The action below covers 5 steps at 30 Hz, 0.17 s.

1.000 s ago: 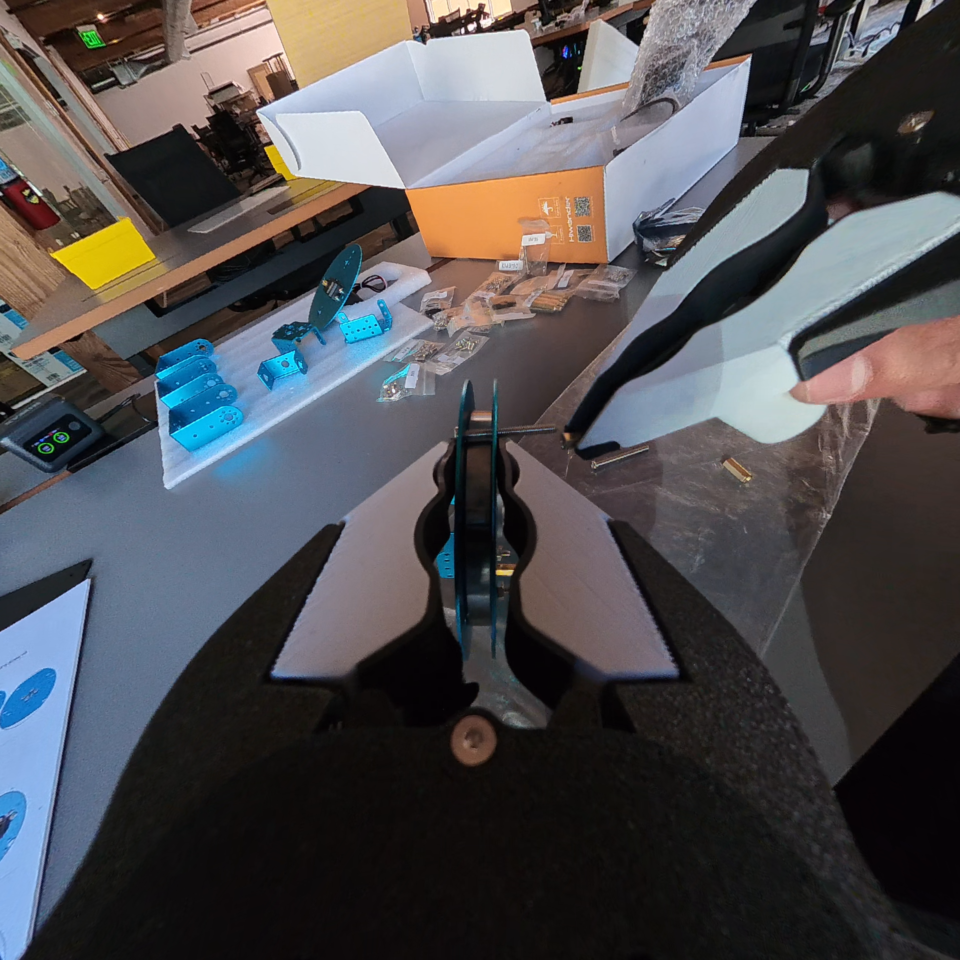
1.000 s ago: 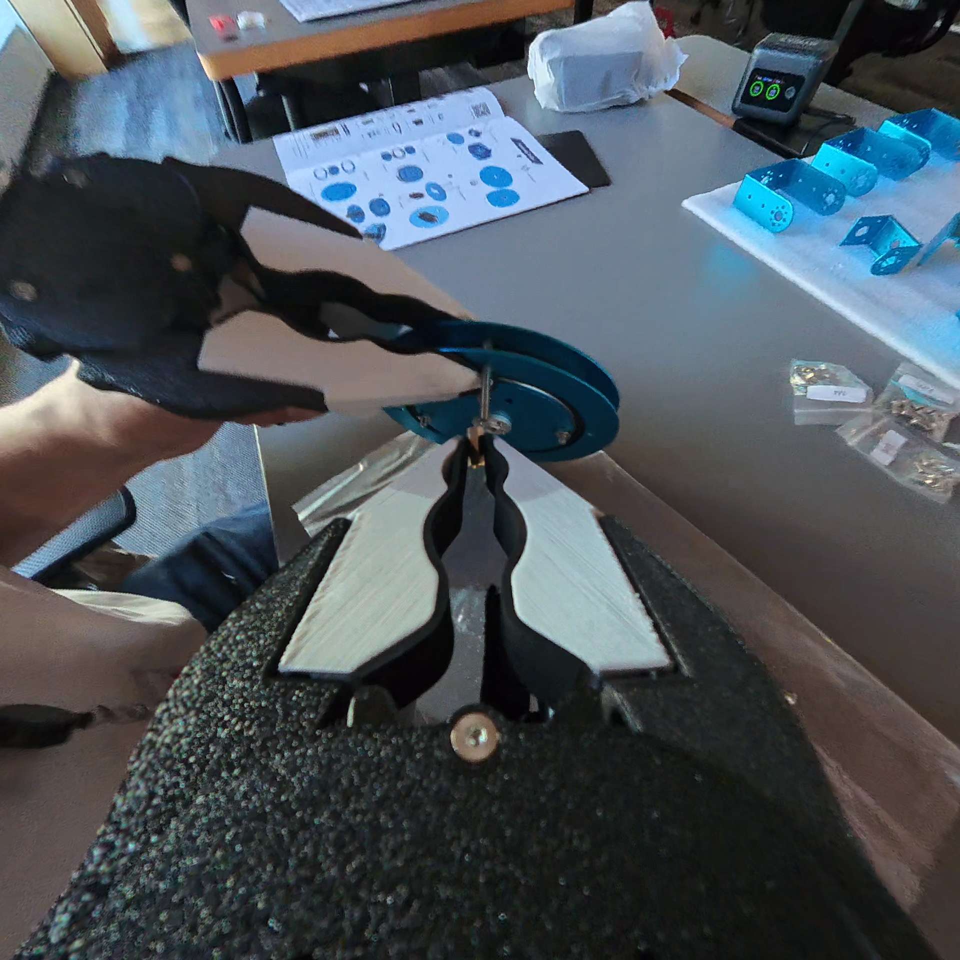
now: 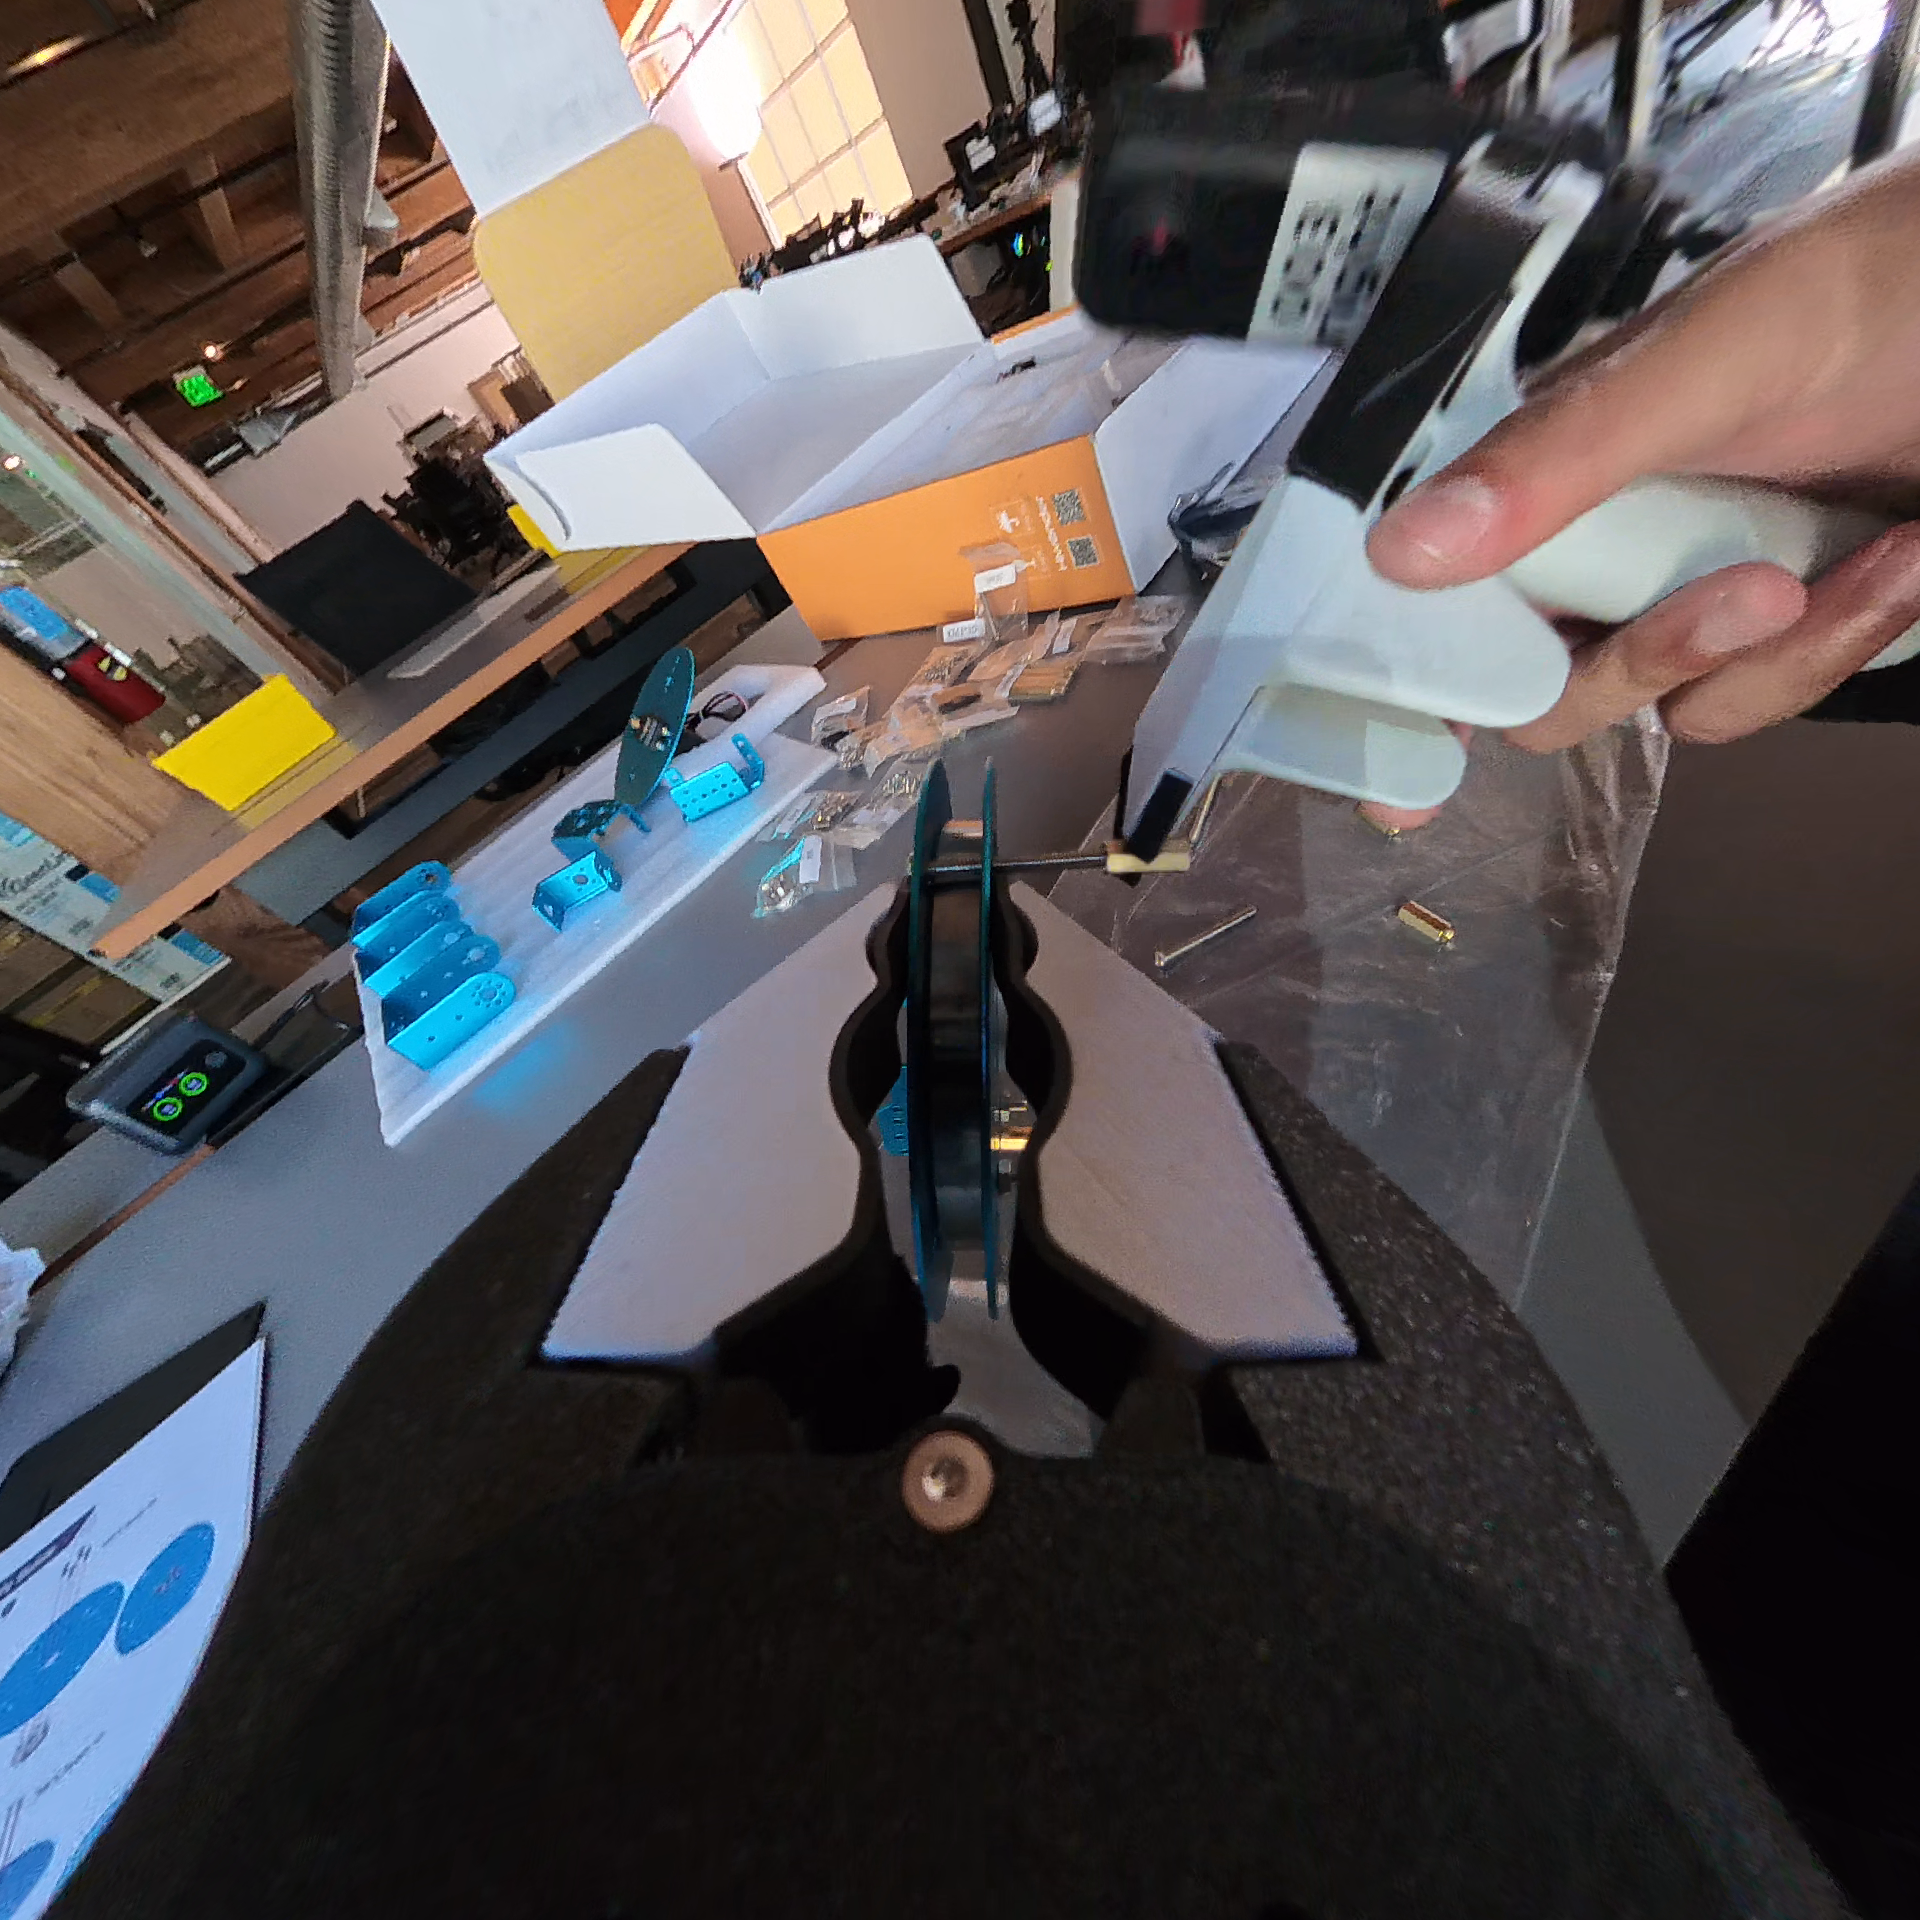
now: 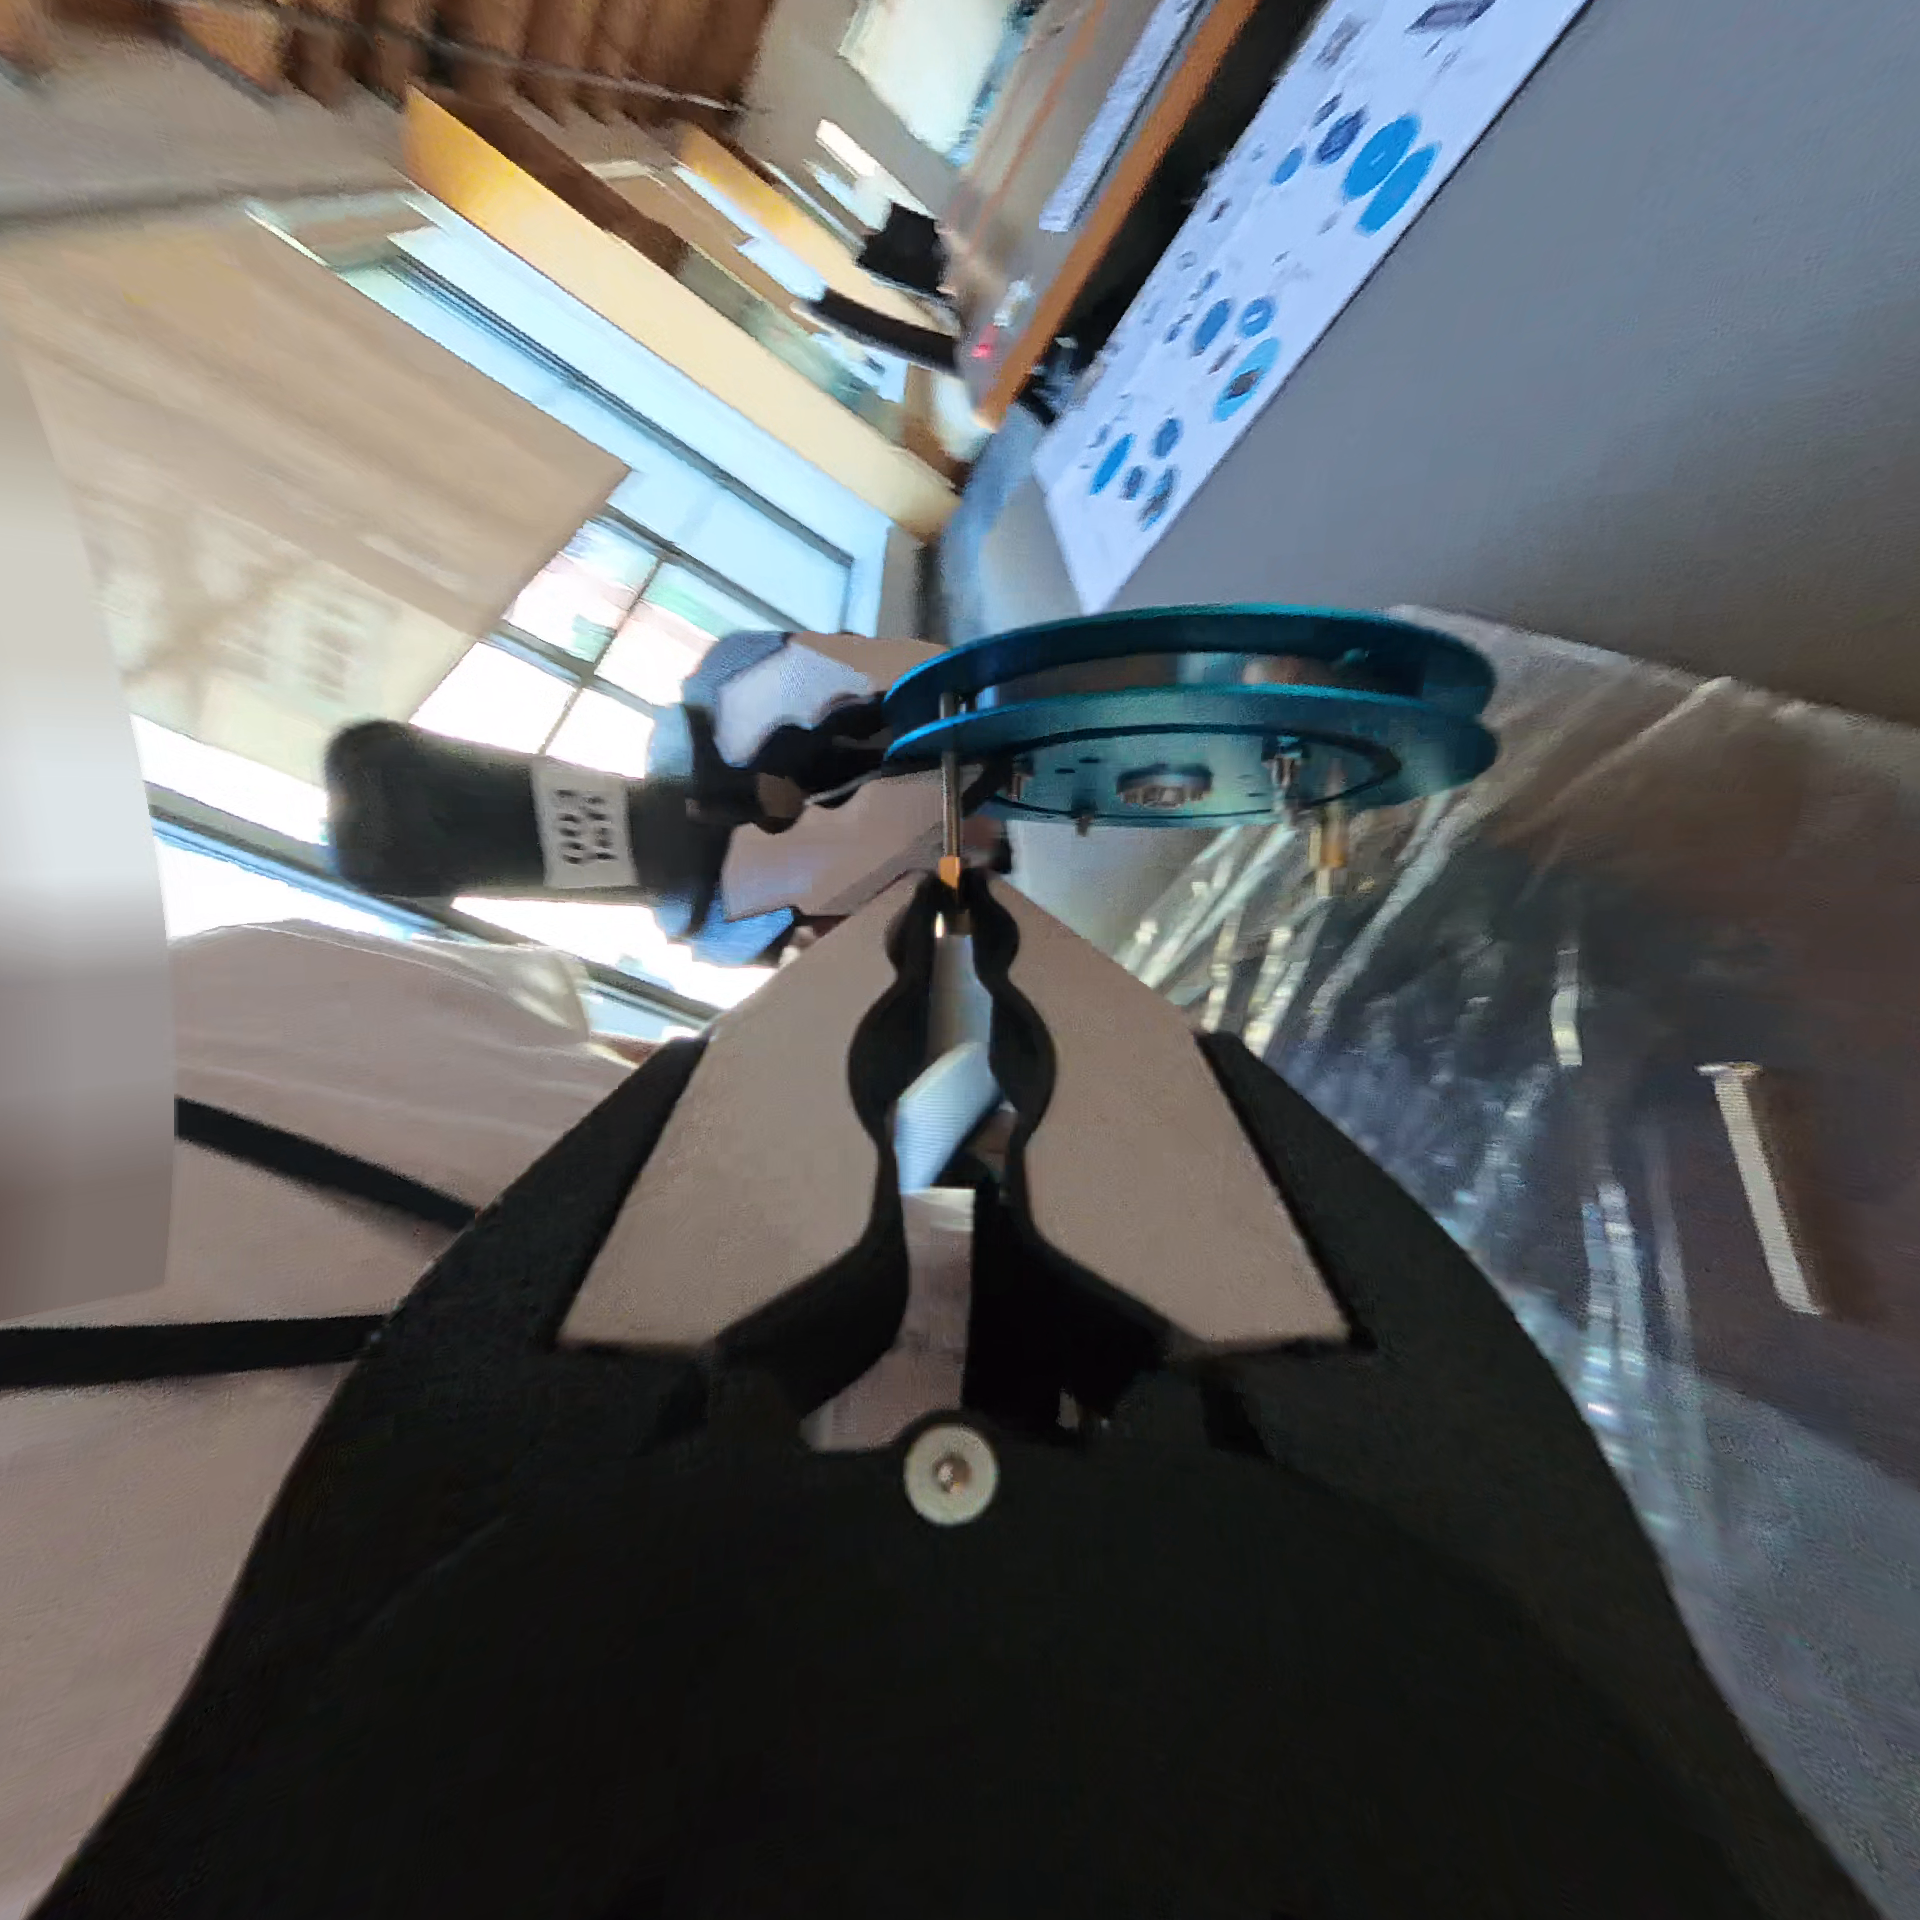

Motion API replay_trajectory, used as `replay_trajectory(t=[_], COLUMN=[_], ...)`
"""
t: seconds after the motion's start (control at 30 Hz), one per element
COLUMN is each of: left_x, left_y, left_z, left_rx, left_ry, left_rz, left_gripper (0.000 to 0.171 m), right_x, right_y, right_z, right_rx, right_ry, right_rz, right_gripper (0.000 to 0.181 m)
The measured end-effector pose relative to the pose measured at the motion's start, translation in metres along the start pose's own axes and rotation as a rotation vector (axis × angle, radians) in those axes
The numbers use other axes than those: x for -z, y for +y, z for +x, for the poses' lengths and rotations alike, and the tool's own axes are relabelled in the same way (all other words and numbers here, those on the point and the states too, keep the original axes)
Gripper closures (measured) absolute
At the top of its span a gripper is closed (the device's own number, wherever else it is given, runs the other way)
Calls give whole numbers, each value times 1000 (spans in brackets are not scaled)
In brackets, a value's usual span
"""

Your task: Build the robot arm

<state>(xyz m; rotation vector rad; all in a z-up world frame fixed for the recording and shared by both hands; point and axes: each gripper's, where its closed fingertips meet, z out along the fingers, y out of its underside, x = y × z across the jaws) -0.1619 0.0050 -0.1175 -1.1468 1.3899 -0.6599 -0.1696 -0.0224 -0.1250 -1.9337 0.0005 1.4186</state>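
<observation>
My left gripper [image 3: 954,914] is shut on a blue two-disc assembly [image 3: 951,997], held on edge above the grey table [image 3: 312,1195]. A long screw [image 3: 1049,860] sticks out of the discs to the right. My right gripper [image 4: 951,902] is shut on a small brass standoff [image 4: 950,871] at the end of that screw. In the left wrist view the right gripper [image 3: 1143,842] comes in from the upper right, held by a hand [image 3: 1662,520], pinching the standoff [image 3: 1148,860]. In the right wrist view the discs [image 4: 1195,707] lie flat, with the left gripper [image 4: 790,748] behind them.
A clear plastic sheet [image 3: 1403,1039] holds a loose screw [image 3: 1205,937] and brass standoffs [image 3: 1423,921]. A white foam tray [image 3: 623,894] carries blue brackets [image 3: 436,977]. Small parts bags [image 3: 935,707], an open orange box [image 3: 935,520] and an instruction sheet [image 3: 94,1621] lie around. Left and right tips are no more than a few centimetres apart.
The right gripper has rolled sharply about the screw, so its view is tilted about a quarter turn. It stays pinched on the standoff. The left gripper still holds the discs.
</observation>
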Motion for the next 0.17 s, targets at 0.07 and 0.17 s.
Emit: replay_trajectory(t=[0.07,0.17], left_x=[4,10], left_y=[-7,-15], left_z=[-1,-2], left_rx=[18,36], left_ry=[16,42], left_rz=[49,108], left_gripper=[159,159], right_x=[0,-1], right_y=[-1,-2], right_z=[-10,-22], right_rx=[-146,-342], right_ry=[-152,-346], right_rz=[27,58], right_gripper=[177,177])
